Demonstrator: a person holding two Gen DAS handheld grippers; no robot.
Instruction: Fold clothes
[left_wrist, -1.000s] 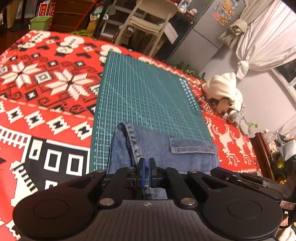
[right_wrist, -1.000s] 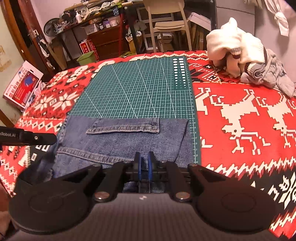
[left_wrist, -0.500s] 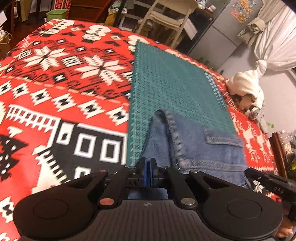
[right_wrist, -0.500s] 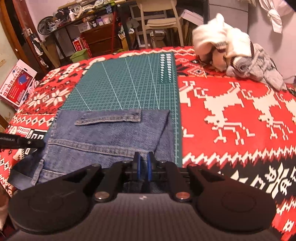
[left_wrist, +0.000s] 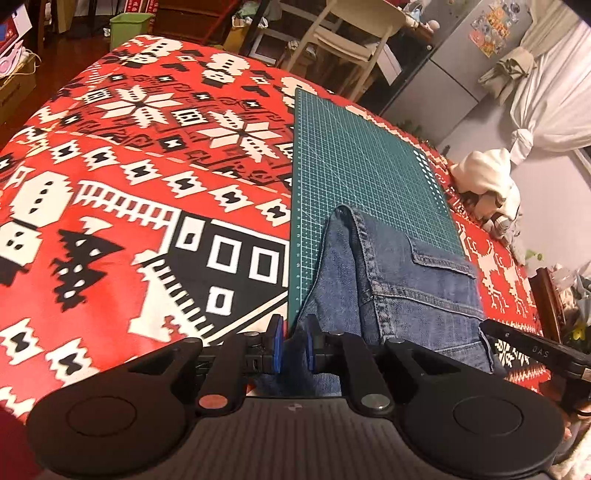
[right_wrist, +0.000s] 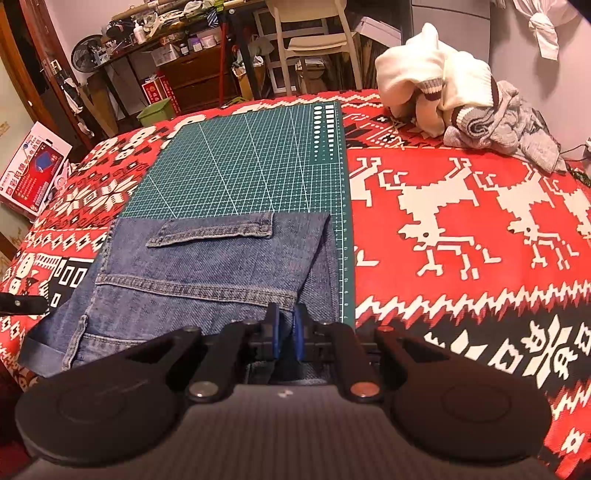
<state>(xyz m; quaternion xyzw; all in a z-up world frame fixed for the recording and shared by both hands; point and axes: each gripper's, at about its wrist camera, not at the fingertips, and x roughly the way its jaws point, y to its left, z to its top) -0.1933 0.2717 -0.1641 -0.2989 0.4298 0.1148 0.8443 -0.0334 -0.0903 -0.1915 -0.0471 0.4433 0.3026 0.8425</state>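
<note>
Folded blue jeans (right_wrist: 207, 269) lie across the near end of a green cutting mat (right_wrist: 251, 166), a back pocket facing up. My right gripper (right_wrist: 286, 338) is shut on the jeans' near edge by the right fold. In the left wrist view the jeans (left_wrist: 406, 295) run from the mat (left_wrist: 362, 166) toward the camera. My left gripper (left_wrist: 292, 345) has its blue pads parted, with denim still lying between them. The right gripper's arm (left_wrist: 535, 350) shows at the right, and the tip of the left one (right_wrist: 22, 302) shows at the left.
A red, white and black patterned cloth (right_wrist: 461, 221) covers the surface. A heap of white and grey clothes (right_wrist: 443, 96) sits at the far right. Beyond the far edge stand a chair (right_wrist: 314, 37), a green bin (right_wrist: 155, 112) and cluttered furniture. A box (right_wrist: 33, 173) is at the left.
The left gripper's pads have spread apart from their tight hold and it has drawn back toward the near edge. The right gripper keeps its hold, with the jeans barely shifted.
</note>
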